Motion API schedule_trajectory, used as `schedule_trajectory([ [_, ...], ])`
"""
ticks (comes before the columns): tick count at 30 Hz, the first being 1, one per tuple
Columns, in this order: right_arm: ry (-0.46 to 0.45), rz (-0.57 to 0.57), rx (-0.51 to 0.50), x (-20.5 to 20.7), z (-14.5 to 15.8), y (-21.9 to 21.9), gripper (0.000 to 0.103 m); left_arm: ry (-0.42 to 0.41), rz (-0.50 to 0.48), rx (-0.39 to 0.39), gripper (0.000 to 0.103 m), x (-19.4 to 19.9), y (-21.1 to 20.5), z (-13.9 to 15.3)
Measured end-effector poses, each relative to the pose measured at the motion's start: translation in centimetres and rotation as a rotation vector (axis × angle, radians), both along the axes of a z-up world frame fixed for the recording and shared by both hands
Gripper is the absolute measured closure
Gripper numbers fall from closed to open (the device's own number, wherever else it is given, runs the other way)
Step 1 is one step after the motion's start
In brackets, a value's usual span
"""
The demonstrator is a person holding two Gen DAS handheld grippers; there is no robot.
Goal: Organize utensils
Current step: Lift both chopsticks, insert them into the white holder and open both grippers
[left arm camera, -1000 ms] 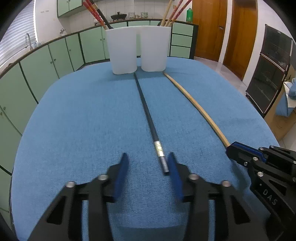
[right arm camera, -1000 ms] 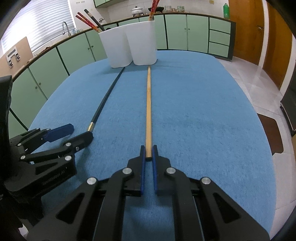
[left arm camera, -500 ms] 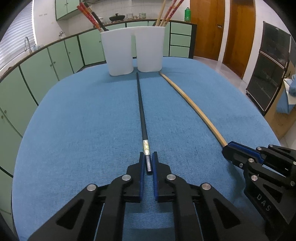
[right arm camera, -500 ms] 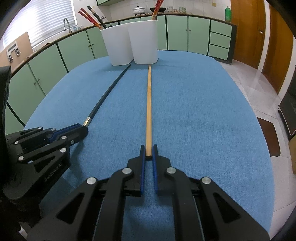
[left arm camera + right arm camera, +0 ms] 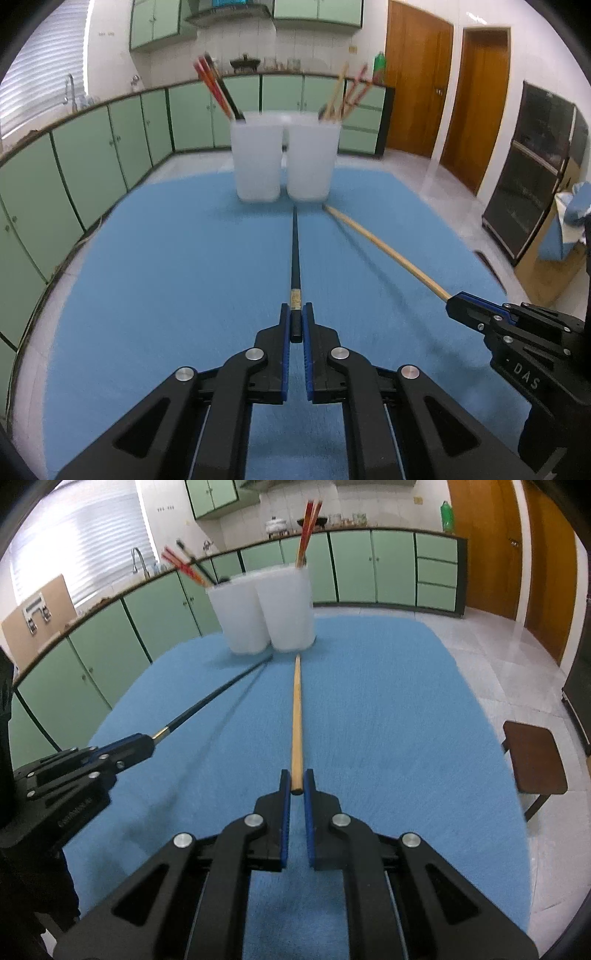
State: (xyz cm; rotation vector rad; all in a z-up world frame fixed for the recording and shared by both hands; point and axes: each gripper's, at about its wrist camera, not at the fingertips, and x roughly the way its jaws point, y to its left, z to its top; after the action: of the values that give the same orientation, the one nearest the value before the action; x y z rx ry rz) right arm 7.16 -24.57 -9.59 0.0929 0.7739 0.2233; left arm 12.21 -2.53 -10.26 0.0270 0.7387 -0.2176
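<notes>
While both tongs grip one chopstick each, the blue worktop [image 5: 155, 280] fills the middle of either view. Low in the centre of the left wrist view, the left tongs [image 5: 296, 325] are clamped tight on the butt end of the black chopstick [image 5: 295, 254], whose pale band sits just ahead of the blue pads; those jaws have just been closing, and the stick is pinched between them. From there the black chopstick runs straight up the frame toward the gap between the two white cups [image 5: 284, 158], its tip close to their bases.

At the lower right of that same view the right tongs [image 5: 458, 304] hold the wooden chopstick [image 5: 384, 249], which slants up and left toward the right-hand cup. Seen from the right wrist, the right tongs [image 5: 296, 784] are closed on the near end of the wooden chopstick [image 5: 296, 716], which points up the centre of the frame at the cups [image 5: 266, 613]. The left tongs [image 5: 142, 744] appear at the left edge, with the black chopstick [image 5: 218, 694] slanting to the upper right.

Faint shadows lie beside both sticks on the cloth (each looks raised a little off it). Red and dark chopsticks [image 5: 218, 88] stand in the left cup, tan and red ones [image 5: 347, 88] in the right.
</notes>
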Motion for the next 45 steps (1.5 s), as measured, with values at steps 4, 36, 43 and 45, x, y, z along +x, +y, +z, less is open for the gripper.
schedule_trajectory([
  [4, -0.06, 0.0, 0.012, -0.1, 2.6, -0.6, 0.097, -0.069, 0.005, -0.02, 0.097, 0.0, 0.6, 2.9],
  [36, -0.354, 0.192, 0.041, 8.1, 22.9, 1.2, 0.097, -0.355, -0.131, -0.079, 0.097, 5.2, 0.7, 18.4],
  [43, -0.466, 0.15, 0.02, 13.9, 27.7, 1.9, 0.097, -0.473, -0.098, -0.075, 0.097, 11.2, 0.2, 23.6],
  [45, -0.482, 0.131, 0.017, 16.0, 28.4, 1.9, 0.097, -0.497, -0.082, -0.065, 0.097, 12.6, 0.0, 24.3],
])
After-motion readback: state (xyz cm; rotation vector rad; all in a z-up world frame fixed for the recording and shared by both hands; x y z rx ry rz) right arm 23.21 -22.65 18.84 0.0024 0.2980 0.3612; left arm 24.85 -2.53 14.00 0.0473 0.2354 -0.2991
